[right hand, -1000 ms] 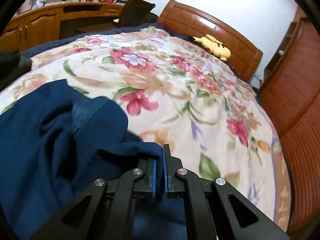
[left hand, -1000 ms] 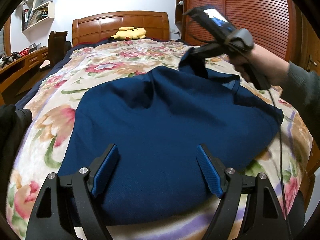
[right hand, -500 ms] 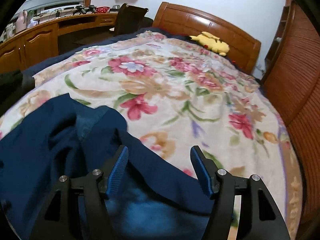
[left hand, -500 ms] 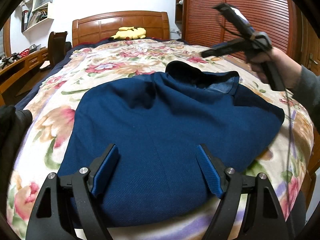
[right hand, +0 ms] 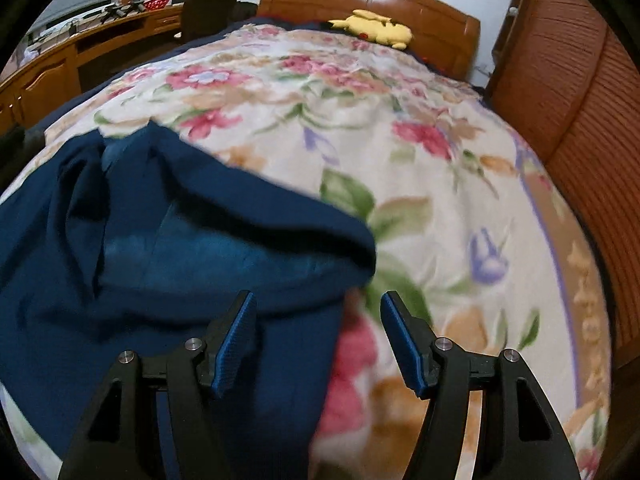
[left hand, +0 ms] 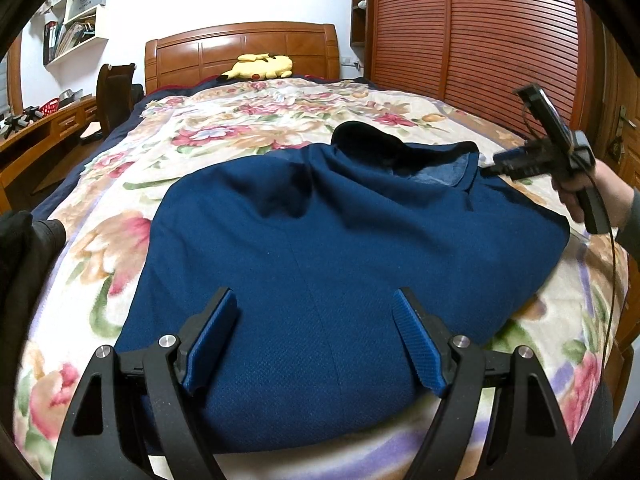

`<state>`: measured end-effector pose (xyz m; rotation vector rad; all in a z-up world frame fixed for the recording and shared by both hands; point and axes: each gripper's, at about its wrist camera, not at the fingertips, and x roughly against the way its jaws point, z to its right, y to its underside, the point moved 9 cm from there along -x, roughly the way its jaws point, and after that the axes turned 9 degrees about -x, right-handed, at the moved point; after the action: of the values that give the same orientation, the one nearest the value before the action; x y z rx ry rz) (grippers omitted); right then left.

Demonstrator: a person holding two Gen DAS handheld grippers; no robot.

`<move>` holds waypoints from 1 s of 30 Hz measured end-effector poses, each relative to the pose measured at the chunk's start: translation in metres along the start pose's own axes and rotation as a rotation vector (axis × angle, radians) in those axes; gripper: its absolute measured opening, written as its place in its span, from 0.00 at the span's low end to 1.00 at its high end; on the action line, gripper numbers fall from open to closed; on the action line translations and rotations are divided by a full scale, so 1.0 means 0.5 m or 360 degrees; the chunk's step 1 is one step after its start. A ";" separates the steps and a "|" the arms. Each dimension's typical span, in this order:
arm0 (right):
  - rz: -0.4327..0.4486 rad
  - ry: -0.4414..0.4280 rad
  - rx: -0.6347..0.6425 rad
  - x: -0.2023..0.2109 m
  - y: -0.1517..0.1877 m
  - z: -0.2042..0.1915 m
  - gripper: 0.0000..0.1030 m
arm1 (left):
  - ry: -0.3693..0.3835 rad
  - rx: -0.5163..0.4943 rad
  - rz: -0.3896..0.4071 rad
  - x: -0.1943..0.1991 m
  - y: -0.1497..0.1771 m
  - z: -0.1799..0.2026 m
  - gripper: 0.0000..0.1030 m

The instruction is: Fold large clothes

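Observation:
A large dark blue garment [left hand: 340,240] lies spread on the flowered bedspread [left hand: 248,120], its collar end [left hand: 404,156] rumpled toward the headboard. My left gripper [left hand: 316,312] hovers open over the garment's near hem, with nothing between its blue pads. In the left wrist view the other hand-held gripper [left hand: 496,166] sits at the garment's right collar edge, held by a hand [left hand: 592,196]. In the right wrist view my right gripper [right hand: 318,316] stands open above the garment's edge [right hand: 200,240] and the bedspread [right hand: 440,184]; its pads touch no cloth.
A yellow plush toy [left hand: 260,67] rests against the wooden headboard [left hand: 240,48]. A slatted wooden wardrobe [left hand: 500,32] lines the right side of the bed. A desk [left hand: 36,136] and a chair [left hand: 114,92] stand on the left. A dark sleeve [left hand: 24,248] shows at the left edge.
My right gripper let go of the garment's collar, opened, and swung right and down to the garment's right edge. The collar dropped onto the bed. My left gripper stayed still.

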<state>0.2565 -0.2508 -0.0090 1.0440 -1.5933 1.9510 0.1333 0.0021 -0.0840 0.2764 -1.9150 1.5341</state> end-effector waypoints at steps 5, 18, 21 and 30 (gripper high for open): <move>-0.0036 -0.0069 0.0149 -0.008 0.033 -0.049 0.65 | -0.0001 0.0000 -0.0003 -0.002 0.002 0.000 0.79; 0.0077 -0.0076 0.0677 -0.017 0.028 -0.197 0.55 | 0.0001 -0.0004 -0.0008 -0.001 0.005 0.000 0.79; 0.0043 0.0013 0.0734 -0.043 0.005 -0.177 0.15 | 0.0004 0.0000 -0.0008 -0.002 0.005 0.000 0.79; 0.0175 -0.0008 0.0473 -0.096 -0.169 -0.151 0.02 | -0.0004 0.0013 -0.0004 -0.003 0.005 -0.004 0.79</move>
<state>0.3258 -0.1498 0.0040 1.0913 -1.4184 2.3134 0.1341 0.0044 -0.0867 0.2843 -1.9103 1.5407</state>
